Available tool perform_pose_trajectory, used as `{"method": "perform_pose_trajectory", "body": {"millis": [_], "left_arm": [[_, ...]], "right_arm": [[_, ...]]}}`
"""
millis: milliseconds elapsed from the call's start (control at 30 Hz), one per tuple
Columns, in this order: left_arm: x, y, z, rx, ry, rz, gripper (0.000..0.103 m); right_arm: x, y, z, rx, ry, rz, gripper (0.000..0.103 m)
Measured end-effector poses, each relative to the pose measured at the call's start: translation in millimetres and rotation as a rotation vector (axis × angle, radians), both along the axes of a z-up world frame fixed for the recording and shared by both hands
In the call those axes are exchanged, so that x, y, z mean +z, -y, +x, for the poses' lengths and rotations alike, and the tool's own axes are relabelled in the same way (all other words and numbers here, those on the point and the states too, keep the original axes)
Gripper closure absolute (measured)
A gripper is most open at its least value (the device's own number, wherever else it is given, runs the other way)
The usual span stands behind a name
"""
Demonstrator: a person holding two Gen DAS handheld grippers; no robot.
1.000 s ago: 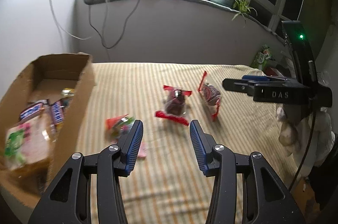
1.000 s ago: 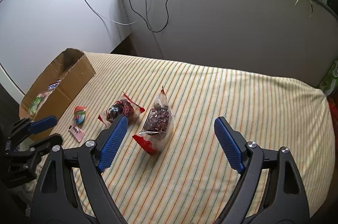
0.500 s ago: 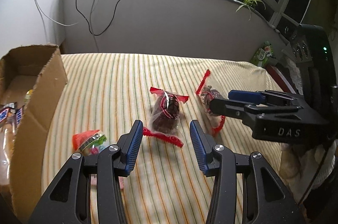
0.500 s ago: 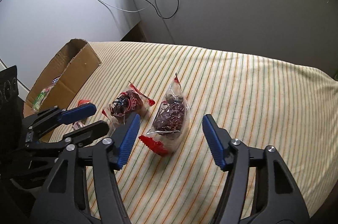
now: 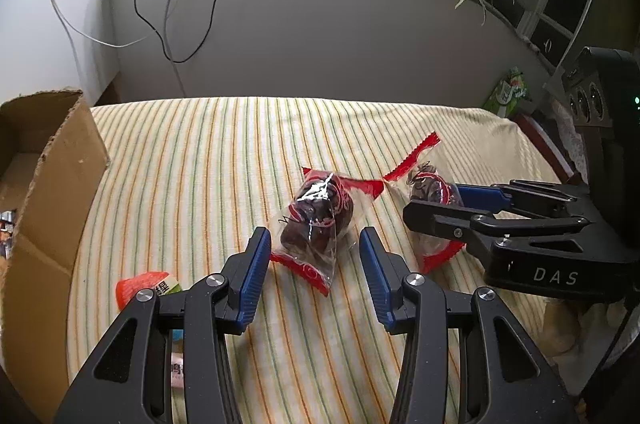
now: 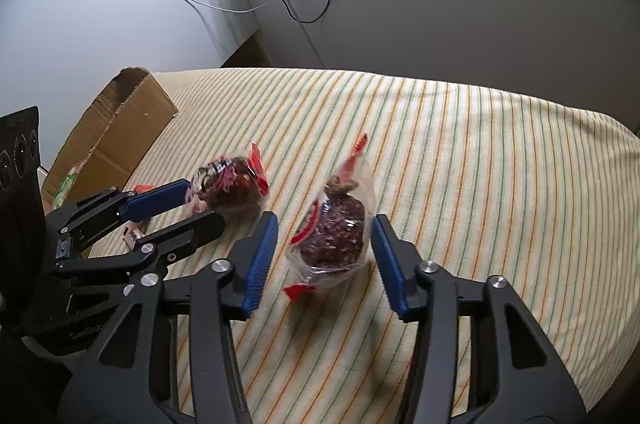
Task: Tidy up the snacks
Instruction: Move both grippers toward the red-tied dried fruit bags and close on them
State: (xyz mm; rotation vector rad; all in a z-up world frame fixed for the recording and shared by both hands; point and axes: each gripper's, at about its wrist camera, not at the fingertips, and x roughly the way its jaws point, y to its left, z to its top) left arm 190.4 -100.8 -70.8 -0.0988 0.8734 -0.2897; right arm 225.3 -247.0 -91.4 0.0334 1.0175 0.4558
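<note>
Left wrist view: the cardboard box (image 5: 52, 208) at the left edge of the striped cloth (image 5: 224, 152) is cut off by the frame, its contents barely readable. A small red-topped packet (image 5: 146, 284) and a pink one (image 5: 178, 372) are partly hidden behind the near left finger. Two clear red-edged snack bags lie mid-cloth. The left gripper (image 5: 314, 256) is about half open, its blue pads either side of the left snack bag (image 5: 316, 216), holding nothing. The right gripper (image 5: 440, 204) comes in from the right and covers part of the right snack bag (image 5: 424, 184).

Right wrist view: the right gripper (image 6: 324, 244) is open, its pads flanking the right snack bag (image 6: 336, 232); whether they touch the wrapper is unclear. The left gripper (image 6: 200, 204) brackets the left snack bag (image 6: 228, 184). The box (image 6: 116, 128) sits at the cloth's (image 6: 480, 164) left edge.
</note>
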Motion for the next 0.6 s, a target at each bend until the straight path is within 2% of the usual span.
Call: {"method": "perform_pose_trajectory", "body": {"millis": [233,600], "left_arm": [[3,4,-2,-0.011,0.029,0.057,0.058],[6,14,9,-0.027,0.052,0.085,0.056]], "right_arm": [[-5,10,2,-0.018,-0.006,-0.009,0.054],[-9,21,1,-0.033,-0.016,-0.007,0.056]]}}
